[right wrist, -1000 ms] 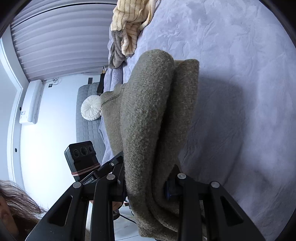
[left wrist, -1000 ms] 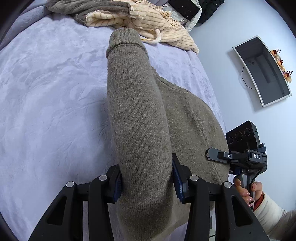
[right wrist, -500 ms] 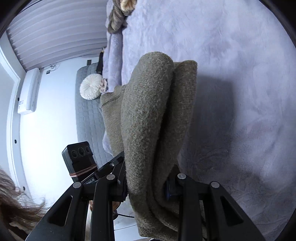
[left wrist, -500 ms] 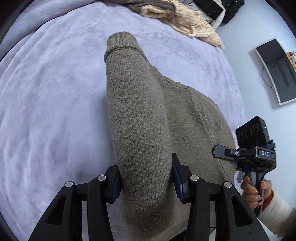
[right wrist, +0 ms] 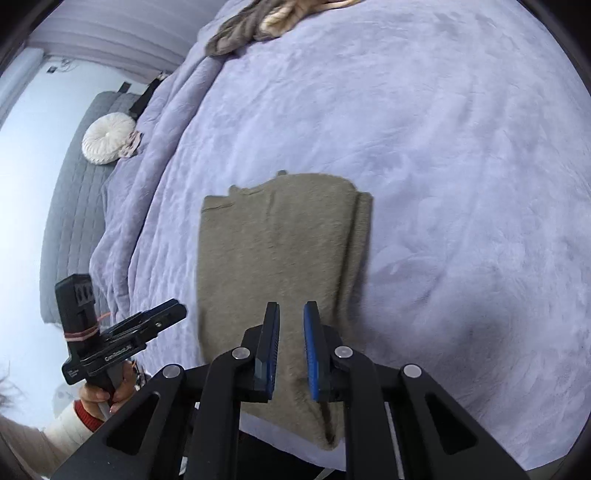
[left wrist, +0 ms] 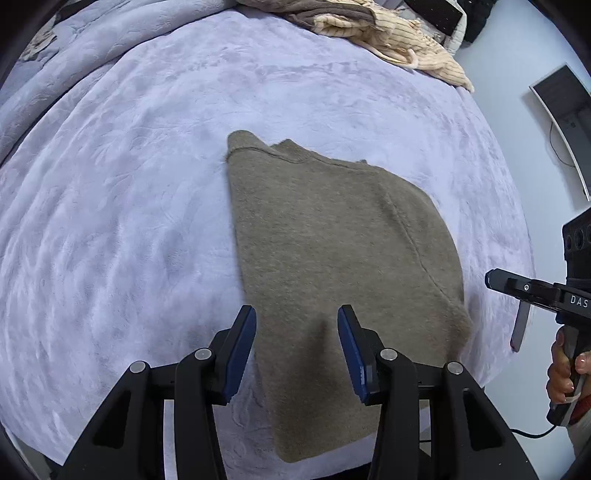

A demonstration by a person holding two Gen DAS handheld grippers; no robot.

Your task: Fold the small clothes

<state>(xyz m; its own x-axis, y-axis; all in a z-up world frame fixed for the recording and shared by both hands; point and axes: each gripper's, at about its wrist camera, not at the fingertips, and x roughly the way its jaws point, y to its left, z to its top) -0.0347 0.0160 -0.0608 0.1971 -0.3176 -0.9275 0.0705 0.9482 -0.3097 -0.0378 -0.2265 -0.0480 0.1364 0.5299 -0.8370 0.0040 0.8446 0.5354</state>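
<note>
A folded olive-brown knit sweater (left wrist: 332, 243) lies flat on the lavender bedspread (left wrist: 129, 206), near the bed's front edge. My left gripper (left wrist: 297, 345) is open and empty, held just above the sweater's near left part. In the right wrist view the sweater (right wrist: 277, 254) lies folded with a doubled edge on its right side. My right gripper (right wrist: 291, 347) is open with a narrow gap, empty, above the sweater's near edge. Each gripper shows in the other's view, the right one (left wrist: 546, 295) and the left one (right wrist: 122, 343).
A heap of cream ribbed and grey-brown clothes (left wrist: 373, 26) lies at the far side of the bed, also in the right wrist view (right wrist: 258, 26). A round white cushion (right wrist: 107, 136) sits on a grey headboard. A wall monitor (left wrist: 561, 122) is at right.
Both grippers have let go of the sweater and pulled back. The sweater, earlier held draped between the fingers, now lies flat on the bedspread.
</note>
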